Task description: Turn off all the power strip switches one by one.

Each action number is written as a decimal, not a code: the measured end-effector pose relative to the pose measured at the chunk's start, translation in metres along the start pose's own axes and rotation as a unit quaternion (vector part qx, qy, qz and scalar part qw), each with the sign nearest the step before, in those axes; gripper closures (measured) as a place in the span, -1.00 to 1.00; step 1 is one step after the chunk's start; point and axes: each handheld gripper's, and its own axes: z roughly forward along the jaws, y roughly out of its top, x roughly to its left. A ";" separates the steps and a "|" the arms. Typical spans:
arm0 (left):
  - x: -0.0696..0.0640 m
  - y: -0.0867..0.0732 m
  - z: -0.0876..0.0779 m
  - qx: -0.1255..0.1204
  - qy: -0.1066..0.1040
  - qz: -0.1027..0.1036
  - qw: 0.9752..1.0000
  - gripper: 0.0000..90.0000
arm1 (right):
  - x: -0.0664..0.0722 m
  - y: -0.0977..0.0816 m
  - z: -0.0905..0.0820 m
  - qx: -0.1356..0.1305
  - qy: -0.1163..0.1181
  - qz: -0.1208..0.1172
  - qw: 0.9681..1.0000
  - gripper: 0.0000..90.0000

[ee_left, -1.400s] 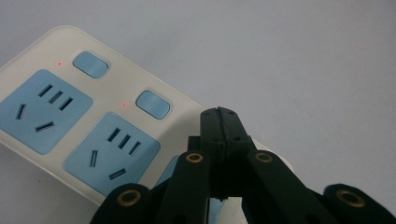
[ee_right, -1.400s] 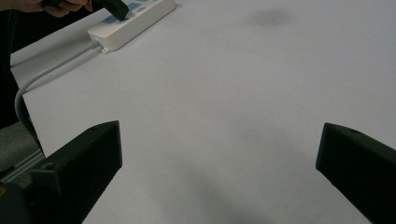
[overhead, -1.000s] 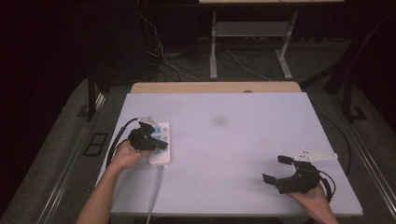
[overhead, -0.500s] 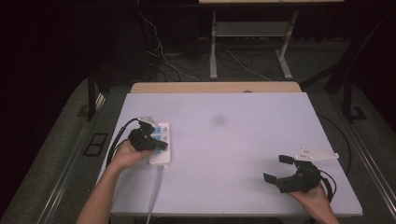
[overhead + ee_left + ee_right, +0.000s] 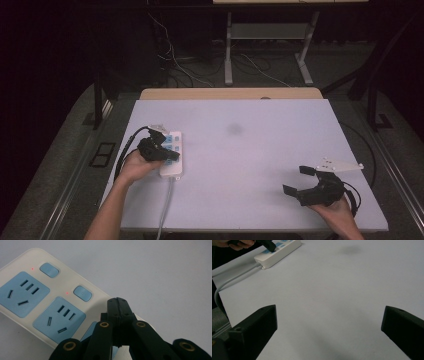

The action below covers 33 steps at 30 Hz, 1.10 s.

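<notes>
- Left gripper point(image 5: 117, 301) has its two black jaws pressed flat together with nothing between them, tips sitting over the power strip point(image 5: 45, 300), low in the middle of the left gripper view. Can't honestly tell if the tips are touching the strip or just above it.
- Same gripper point(image 5: 170, 154) from the high view: left of centre in the frame, lying across the strip point(image 5: 171, 155), with the person's left hand point(image 5: 132, 167) wrapped around it from below.
- That strip is white with light blue sockets point(image 5: 59, 320) and small blue rocker buttons point(image 5: 82, 293), and it runs from the upper left of the left gripper view down toward the jaws. Next to each of the two visible buttons there's a tiny red light point(image 5: 66, 293) glowing.
- Its grey cord point(image 5: 166, 207) runs off the near end of the strip and down to the bottom edge of the high view.
- Everything sits on a pale table point(image 5: 260, 150), which has a faint dark smudge point(image 5: 234, 130) around the middle of the high view.
- Right gripper point(image 5: 302, 181) is way over at the lower right of the high view, well apart from the strip, jaws spread wide and holding nothing, right hand point(image 5: 335, 210) behind it.
- In the right gripper view those jaws stand at the lower left and lower right corners with bare table point(image 5: 332, 302) between, and the strip point(image 5: 278, 252) is up in the upper left corner.
</notes>
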 end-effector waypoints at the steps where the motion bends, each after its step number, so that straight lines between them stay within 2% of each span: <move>1: 0.000 0.001 -0.002 -0.008 0.000 -0.003 1.000 0.99 | 0.000 0.000 0.000 0.001 0.000 0.000 1.000 -1.00; 2: -0.001 0.001 -0.002 0.000 0.011 0.005 1.000 0.99 | -0.001 0.000 0.000 0.000 0.000 0.000 1.000 -1.00; 4: -0.002 0.002 -0.003 0.001 0.014 0.007 1.000 0.99 | -0.001 0.000 0.000 0.000 -0.001 0.001 1.000 -1.00; 9: -0.002 0.002 -0.008 -0.018 0.007 0.004 1.000 0.99 | -0.001 0.000 0.000 0.000 -0.002 0.002 1.000 -1.00; 21: -0.001 0.015 -0.020 -0.019 0.015 0.014 1.000 0.99 | -0.001 0.000 0.000 -0.002 0.001 0.003 1.000 -1.00; 33: 0.007 0.032 -0.032 -0.011 0.030 0.018 0.999 0.99 | -0.002 0.000 -0.001 -0.004 0.003 0.003 1.000 -1.00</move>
